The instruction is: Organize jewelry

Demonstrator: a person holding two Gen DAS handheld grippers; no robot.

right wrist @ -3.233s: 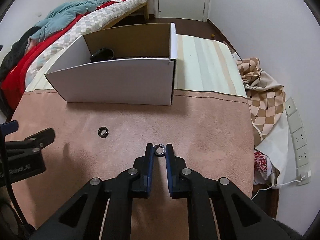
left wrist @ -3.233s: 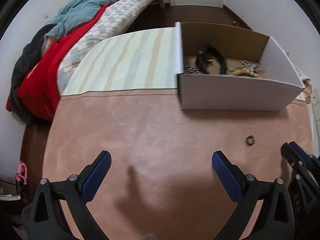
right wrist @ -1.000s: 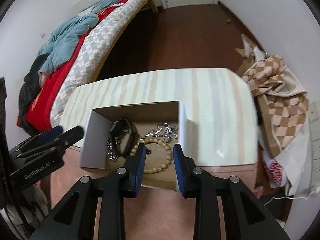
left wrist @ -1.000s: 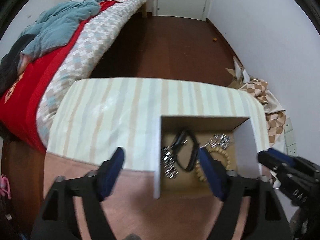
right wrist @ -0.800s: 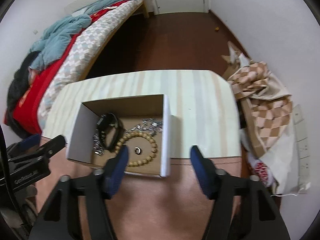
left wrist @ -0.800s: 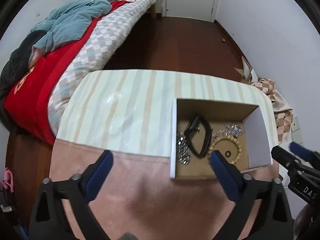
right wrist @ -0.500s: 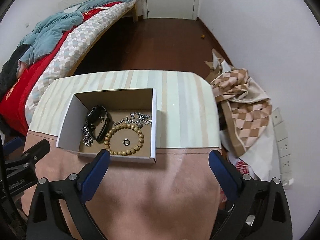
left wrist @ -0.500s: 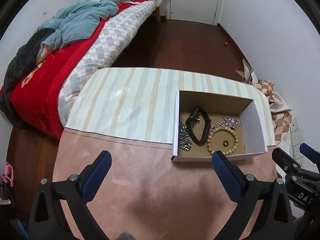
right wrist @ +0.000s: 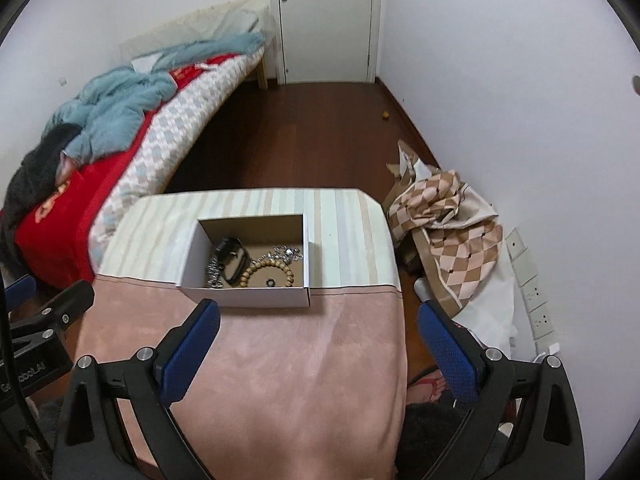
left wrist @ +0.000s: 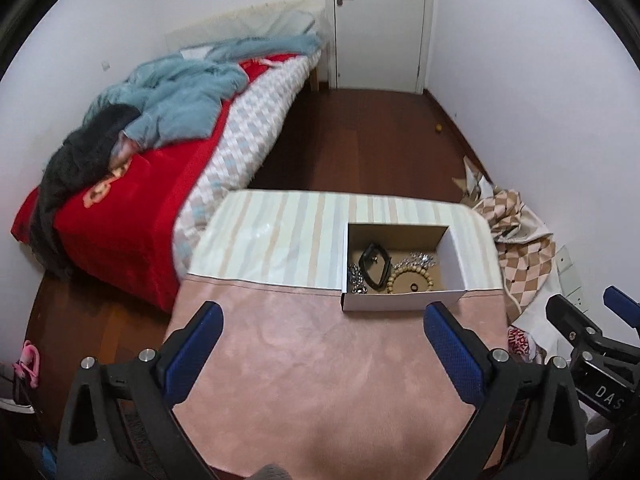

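Both cameras have pulled up and back since half a second ago, so the table and box look smaller and more of the room shows.

From the left wrist view, a bed (left wrist: 168,168) with a red blanket and blue quilt lies to the left, a white door (left wrist: 378,20) stands at the far wall, and checkered cloth (left wrist: 516,240) is heaped on the floor to the right. Nothing stands between the left gripper (left wrist: 320,340) and the cardboard box (left wrist: 400,302), which sits ahead and slightly right where the pink cloth (left wrist: 320,380) meets the striped cloth (left wrist: 280,236). Inside lie a black band (left wrist: 374,264), a wooden bead bracelet (left wrist: 410,280) with a small ring (left wrist: 414,287) inside its loop, and silver chains (left wrist: 356,278). The jaws are spread wide, holding nothing, high above the table.

From the right wrist view, the right gripper (right wrist: 318,334) is likewise spread and empty, raised over the table's near right part, with the box ahead and to the left. The left gripper shows at the left edge.
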